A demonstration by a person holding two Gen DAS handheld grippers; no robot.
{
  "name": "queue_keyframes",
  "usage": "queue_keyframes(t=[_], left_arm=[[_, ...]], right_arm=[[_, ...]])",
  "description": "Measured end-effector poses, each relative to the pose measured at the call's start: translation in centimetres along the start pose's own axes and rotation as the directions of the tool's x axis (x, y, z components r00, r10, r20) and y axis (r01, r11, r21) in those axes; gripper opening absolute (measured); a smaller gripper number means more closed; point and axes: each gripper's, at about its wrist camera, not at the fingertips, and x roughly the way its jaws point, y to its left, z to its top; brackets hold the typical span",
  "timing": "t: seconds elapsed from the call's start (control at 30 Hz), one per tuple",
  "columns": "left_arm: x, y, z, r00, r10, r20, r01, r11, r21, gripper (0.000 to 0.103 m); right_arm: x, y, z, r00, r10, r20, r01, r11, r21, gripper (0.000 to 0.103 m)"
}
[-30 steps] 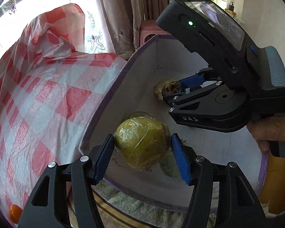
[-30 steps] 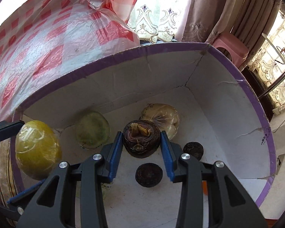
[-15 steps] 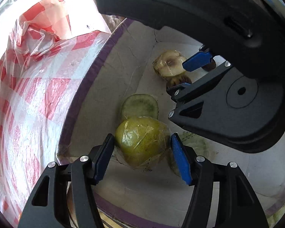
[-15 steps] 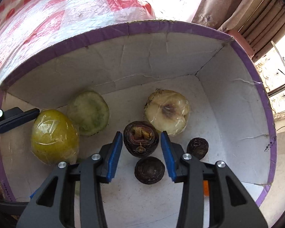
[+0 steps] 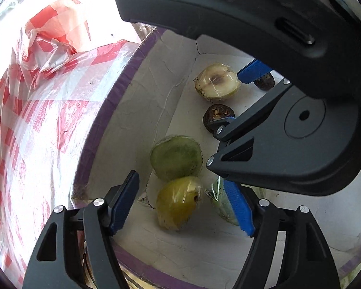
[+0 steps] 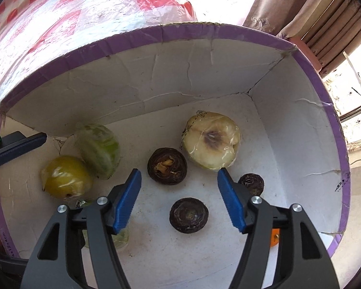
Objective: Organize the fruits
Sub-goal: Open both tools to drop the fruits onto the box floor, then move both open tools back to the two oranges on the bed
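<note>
A white cardboard box with a purple rim [image 6: 228, 30] holds the fruit. A wrapped yellow-green fruit [image 5: 178, 202] lies on the box floor between the open fingers of my left gripper [image 5: 183, 204], free of them; it also shows in the right wrist view [image 6: 66, 177]. A green half fruit [image 5: 177, 157] lies just behind it. My right gripper [image 6: 178, 198] is open above a dark brown fruit [image 6: 167, 166], which rests on the floor. A wrapped pale half fruit [image 6: 211, 143] and two smaller dark fruits [image 6: 189, 215] [image 6: 251, 184] lie nearby.
A red-and-white checked plastic sheet [image 5: 36, 110] bulges beside the box's left wall. The right gripper's black body [image 5: 288, 149] hangs over the box in the left wrist view. Another wrapped green piece [image 6: 120, 238] and a small orange fruit [image 6: 274, 239] lie near the front.
Both grippers have opened. The yellow-green fruit and the dark brown fruit were let go and now rest on the box floor. Both grippers have drawn back a little.
</note>
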Motion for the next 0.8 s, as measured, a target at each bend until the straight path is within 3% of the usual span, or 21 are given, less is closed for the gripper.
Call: queue_keyframes(t=[0.13,0.23,0.57,0.8], left_arm=[[-0.7,1.0,-0.3,0.999,-0.017,0.031,0.017,1.0,-0.015,0.073],[-1.9,1.5,-0.6,0.996,-0.022,0.081,0.026,0.999,-0.042,0.079],[-5.7,2.9,-1.3,0.974,-0.004,0.225,0.033,0.991,-0.127,0.081],[-8.4,4.0,-2.7,0.941,0.044,0.337,0.022,0.982,-0.188,0.084]], right_arm=[[-0.5,-0.3,0.2,0.999,-0.018,0.029,0.017,1.0,0.004,0.07],[-1.4,-0.5,0.0,0.996,-0.04,0.074,0.04,0.999,0.006,0.074],[-4.8,-1.5,-0.7,0.971,-0.084,0.225,0.071,0.995,0.064,0.086],[-7.8,-2.7,-0.4,0.939,-0.064,0.337,0.019,0.991,0.136,0.089]])
